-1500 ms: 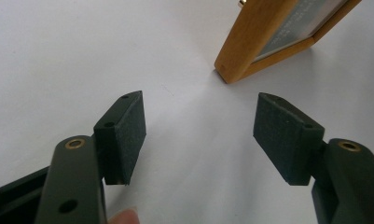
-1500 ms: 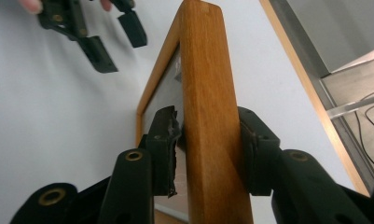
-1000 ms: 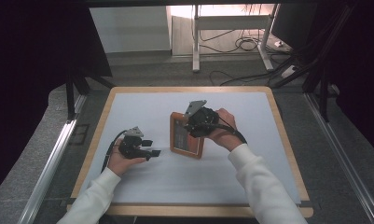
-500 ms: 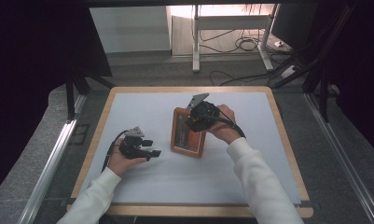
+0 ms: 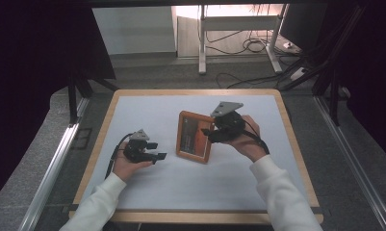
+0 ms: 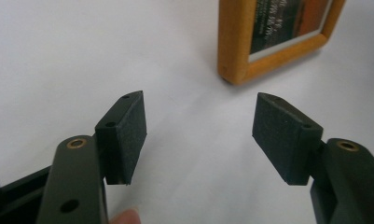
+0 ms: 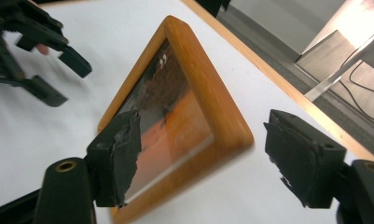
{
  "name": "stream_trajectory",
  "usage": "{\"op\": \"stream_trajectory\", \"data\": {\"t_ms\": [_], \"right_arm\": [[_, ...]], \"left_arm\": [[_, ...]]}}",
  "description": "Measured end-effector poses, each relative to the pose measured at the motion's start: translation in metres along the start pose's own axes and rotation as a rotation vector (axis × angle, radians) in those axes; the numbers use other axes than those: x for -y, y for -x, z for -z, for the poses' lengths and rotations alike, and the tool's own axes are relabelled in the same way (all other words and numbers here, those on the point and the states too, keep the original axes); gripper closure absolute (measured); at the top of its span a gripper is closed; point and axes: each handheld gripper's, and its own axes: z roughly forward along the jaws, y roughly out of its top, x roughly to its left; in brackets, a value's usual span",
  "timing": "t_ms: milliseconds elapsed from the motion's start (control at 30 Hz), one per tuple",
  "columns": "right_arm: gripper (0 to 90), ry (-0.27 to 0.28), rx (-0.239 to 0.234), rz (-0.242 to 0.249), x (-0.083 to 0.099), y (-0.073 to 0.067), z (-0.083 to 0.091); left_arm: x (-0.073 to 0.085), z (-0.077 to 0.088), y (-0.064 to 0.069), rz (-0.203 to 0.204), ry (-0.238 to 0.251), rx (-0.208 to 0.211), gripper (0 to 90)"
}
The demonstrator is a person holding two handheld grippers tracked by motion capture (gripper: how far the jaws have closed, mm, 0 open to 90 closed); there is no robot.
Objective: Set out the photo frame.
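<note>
A wooden picture frame point(image 5: 194, 137) with an orange and dark picture sits mid-table on the white mat point(image 5: 147, 108); whether it lies flat or leans I cannot tell. My right gripper point(image 5: 206, 134) is at the frame's right edge, pointing left. Its jaws have just been opening. In the right gripper view the frame point(image 7: 184, 107) shows between the spread jaws of the right gripper point(image 7: 201, 140), and the pads stand clear of it. My left gripper point(image 5: 158, 150) rests open on the mat, left of the frame. The left gripper point(image 6: 198, 135) holds nothing, with the frame's corner point(image 6: 240, 60) beyond its jaws.
The mat has a wooden border point(image 5: 287, 125). Beyond the far edge are a grey floor, cables point(image 5: 250, 45) and table legs. Bare mat lies in front of the frame and at the back. The left gripper point(image 7: 65, 81) appears far off in the right gripper view.
The right gripper has drawn back to the right from over the frame, and its jaws stand wider. The frame stays in about the same place. The left hand has not moved.
</note>
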Motion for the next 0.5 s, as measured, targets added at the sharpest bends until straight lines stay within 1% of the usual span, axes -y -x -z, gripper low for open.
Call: {"op": "stream_trajectory", "data": {"t_ms": [67, 167, 233, 267, 333, 500], "right_arm": [[25.6, 0.027, -0.006, -0.042, 0.014, 0.001, 0.011], [24.7, 0.044, 0.0, -0.067, 0.034, 0.0, 0.022], [24.3, 0.044, 0.006, -0.086, 0.052, -0.002, 0.029], [24.3, 0.043, 0.01, -0.086, 0.059, -0.003, 0.031], [24.3, 0.041, 0.017, -0.104, 0.074, -0.004, 0.035], [24.3, 0.04, 0.007, -0.165, 0.106, -0.007, 0.041]], "left_arm": [[-0.001, 0.0, 0.0, -0.005, -0.005, 0.0, 39.8], [-0.003, -0.002, 0.002, -0.009, -0.001, -0.011, 42.9], [-0.004, -0.005, 0.002, -0.008, -0.003, -0.012, 43.2], [-0.004, -0.006, 0.002, -0.01, -0.007, -0.014, 43.1], [-0.005, -0.009, 0.003, -0.009, -0.012, -0.02, 42.8], [-0.009, -0.012, 0.003, -0.008, -0.012, -0.031, 44.2]]}}
